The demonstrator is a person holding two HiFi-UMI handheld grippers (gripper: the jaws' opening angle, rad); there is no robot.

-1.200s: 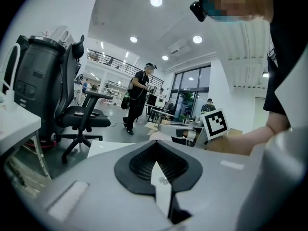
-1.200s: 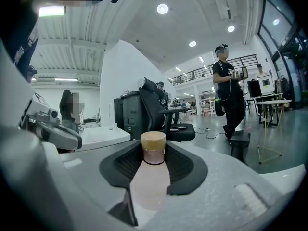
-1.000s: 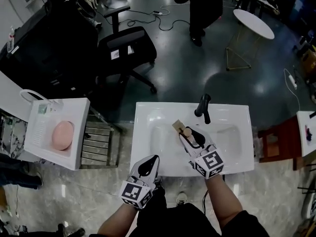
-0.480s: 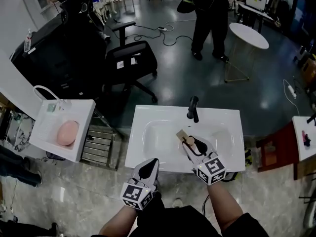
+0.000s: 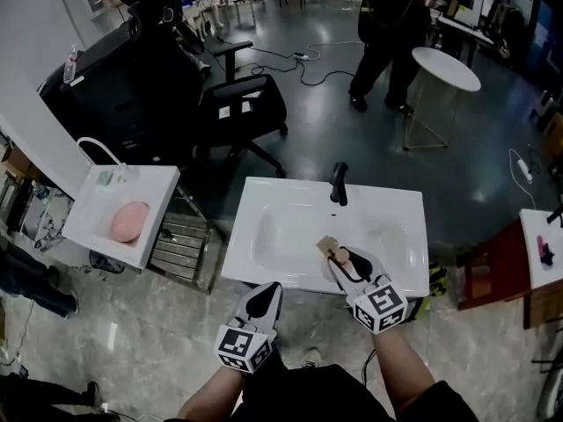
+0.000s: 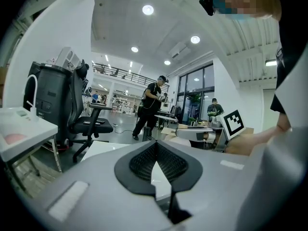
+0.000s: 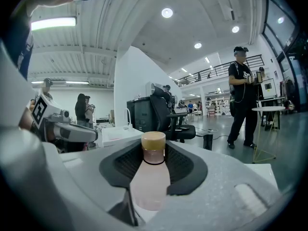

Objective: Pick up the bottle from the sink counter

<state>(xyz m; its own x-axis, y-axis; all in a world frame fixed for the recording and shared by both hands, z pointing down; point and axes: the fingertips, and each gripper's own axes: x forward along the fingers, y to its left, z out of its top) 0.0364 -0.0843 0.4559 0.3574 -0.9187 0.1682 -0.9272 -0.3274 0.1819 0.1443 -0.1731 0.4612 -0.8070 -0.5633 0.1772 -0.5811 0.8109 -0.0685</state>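
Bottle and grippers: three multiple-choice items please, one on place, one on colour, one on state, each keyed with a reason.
1. Where is the bottle? A on the office chair; B between the right gripper's jaws; C on the round table.
2. What colour is its cap? A blue; B black; C tan.
3. How do the left gripper's jaws stand? A together, empty; B wide apart; C clamped on the faucet.
Key: 1 B, the pads press its body in the right gripper view; 2 C, tan above a pale pink body; 3 A, the pads meet with nothing between.
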